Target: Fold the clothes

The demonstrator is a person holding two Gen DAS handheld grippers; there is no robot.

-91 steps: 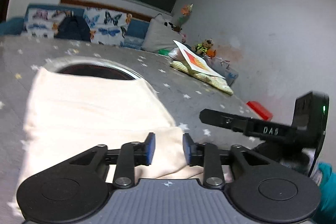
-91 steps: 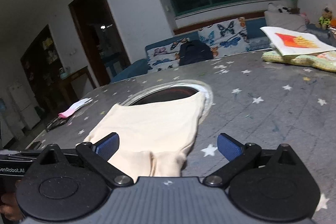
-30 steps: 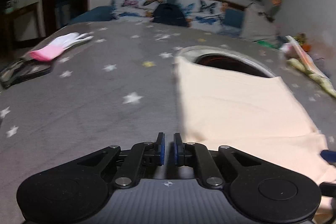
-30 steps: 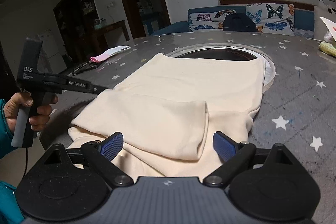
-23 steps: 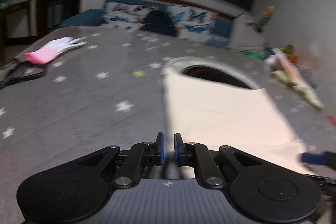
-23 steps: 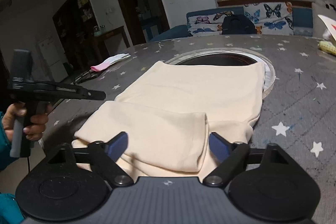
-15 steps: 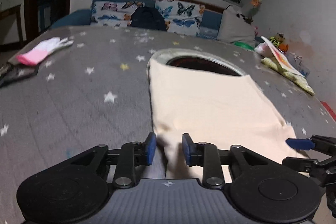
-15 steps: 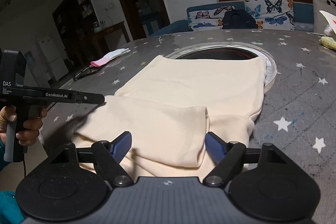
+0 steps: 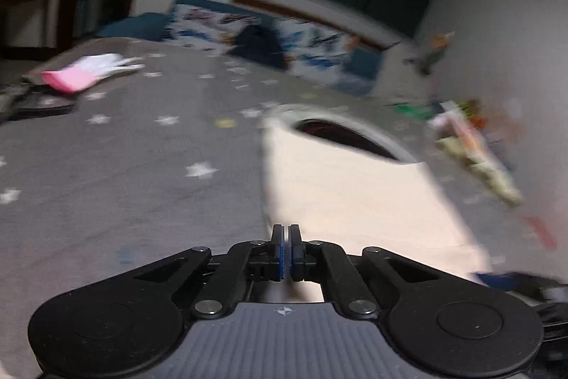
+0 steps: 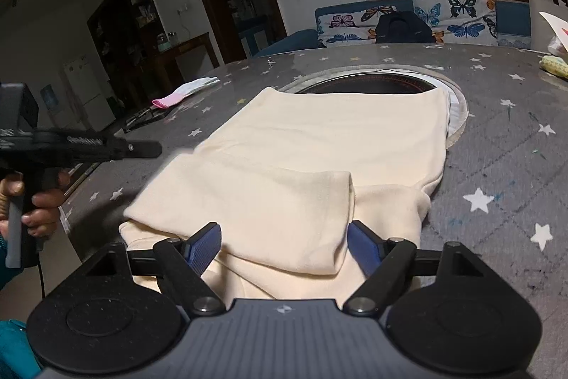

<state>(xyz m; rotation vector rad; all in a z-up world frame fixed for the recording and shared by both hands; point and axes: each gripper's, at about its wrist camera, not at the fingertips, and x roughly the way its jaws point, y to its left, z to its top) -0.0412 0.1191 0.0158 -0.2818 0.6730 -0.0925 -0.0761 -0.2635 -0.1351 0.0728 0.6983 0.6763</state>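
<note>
L gripper (image 9: pixel 286 245) is sitting fully closed w/ nothing between its pads, just at the near-left edge of the cream garment (image 10: pixel 319 158). R gripper (image 10: pixel 284 245) is hovering wide apart over the folded near end. Garment is lying flat on the star-print table (image 10: pixel 504 137).

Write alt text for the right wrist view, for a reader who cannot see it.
A cream garment, partly folded, lies on a grey star-patterned table, with the open right tool poised over its near edge. At left, a hand holds the left tool beside the cloth; a pink-and-white glove lies further back.
</note>
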